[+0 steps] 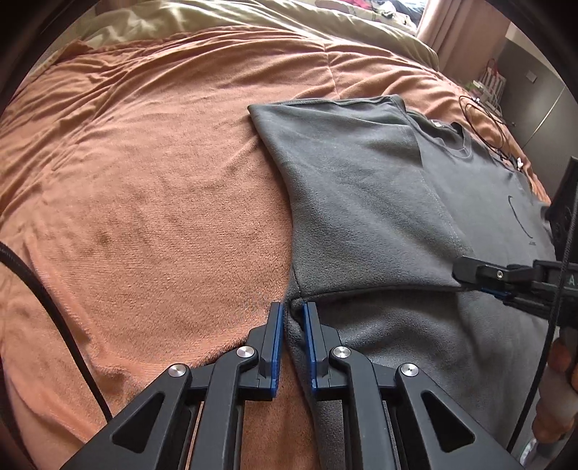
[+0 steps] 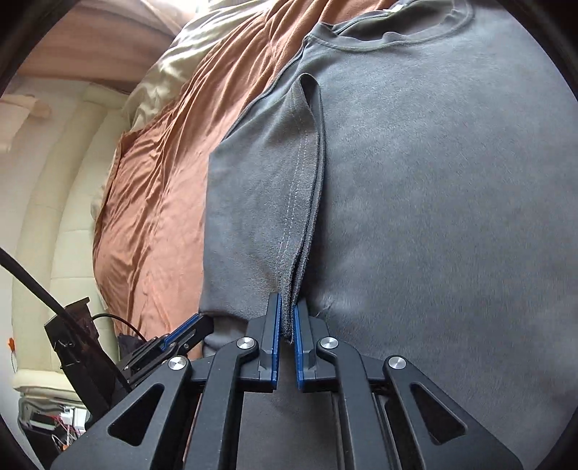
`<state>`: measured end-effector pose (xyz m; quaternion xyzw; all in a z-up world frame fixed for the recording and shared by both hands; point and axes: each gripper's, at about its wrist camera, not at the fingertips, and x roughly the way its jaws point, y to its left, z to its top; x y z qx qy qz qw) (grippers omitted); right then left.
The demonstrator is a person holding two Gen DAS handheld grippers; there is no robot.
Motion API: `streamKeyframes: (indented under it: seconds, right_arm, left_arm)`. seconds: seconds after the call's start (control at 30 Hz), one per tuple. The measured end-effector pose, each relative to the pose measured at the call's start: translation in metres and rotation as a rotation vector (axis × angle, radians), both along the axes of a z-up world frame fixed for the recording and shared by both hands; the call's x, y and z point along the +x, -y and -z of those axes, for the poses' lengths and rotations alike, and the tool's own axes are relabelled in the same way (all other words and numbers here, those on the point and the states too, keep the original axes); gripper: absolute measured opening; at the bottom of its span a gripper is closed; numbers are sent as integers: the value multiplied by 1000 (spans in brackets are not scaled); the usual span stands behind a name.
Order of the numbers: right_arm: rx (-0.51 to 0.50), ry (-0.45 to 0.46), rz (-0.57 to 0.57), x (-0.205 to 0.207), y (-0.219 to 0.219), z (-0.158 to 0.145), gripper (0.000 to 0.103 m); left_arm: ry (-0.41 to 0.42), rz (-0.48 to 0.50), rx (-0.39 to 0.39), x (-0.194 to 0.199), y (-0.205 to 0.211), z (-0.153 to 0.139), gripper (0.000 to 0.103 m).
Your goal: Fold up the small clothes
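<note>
You work over a bed spread with one orange blanket (image 1: 151,202), a pale olive duvet (image 1: 224,21) bunched beyond it, and a single grey T-shirt (image 1: 361,188) lying on the blanket's right part. There are two tools and one garment. Your left tool (image 1: 290,314) has its blue pads drawn narrow on the shirt's left edge, where a folded-over panel meets the layer below; cloth sits pinched between them. Your right tool (image 2: 288,318) is likewise nearly closed, clamping a hemmed edge of the shirt that stands up as a thin ridge between the pads. The left wrist view alone shows the shirt's whole outline: the round neckline (image 1: 458,144) with its label, a thin curved print (image 1: 520,220) on the chest, and a black cable (image 1: 484,119) looped on the blanket past the collar, with part of your hand (image 1: 556,390) at the right edge. The right wrist view alone shows the hem's double row of pale stitching (image 2: 296,180) close up, plus a cream wall (image 2: 47,202) beyond the bed. The shirt looks soft, matte, mid-grey, one side panel folded inward over the body, mostly smooth.
</note>
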<state>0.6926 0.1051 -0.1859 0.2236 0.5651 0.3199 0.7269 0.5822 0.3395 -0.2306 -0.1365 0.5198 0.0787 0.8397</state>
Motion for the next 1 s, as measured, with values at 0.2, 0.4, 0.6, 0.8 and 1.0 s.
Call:
streamKeyframes:
  seconds: [0.2, 0.4, 0.6, 0.8, 1.0]
  right_arm:
    - [-29, 52, 47, -14, 11, 9, 3]
    - [-37, 48, 45, -34, 8, -7, 4]
    - [-23, 86, 72, -60, 27, -16, 6]
    - [-33, 205, 107, -87, 58, -47, 46]
    - [-77, 285, 206, -115, 106, -81, 53]
  left_arm:
    - [-11, 9, -6, -1, 0, -2, 12]
    - [10, -3, -49, -10, -1, -20, 12]
    - [44, -4, -49, -14, 10, -42, 12]
    - [79, 22, -52, -26, 35, -67, 13]
    - [98, 27, -60, -36, 60, -93, 13]
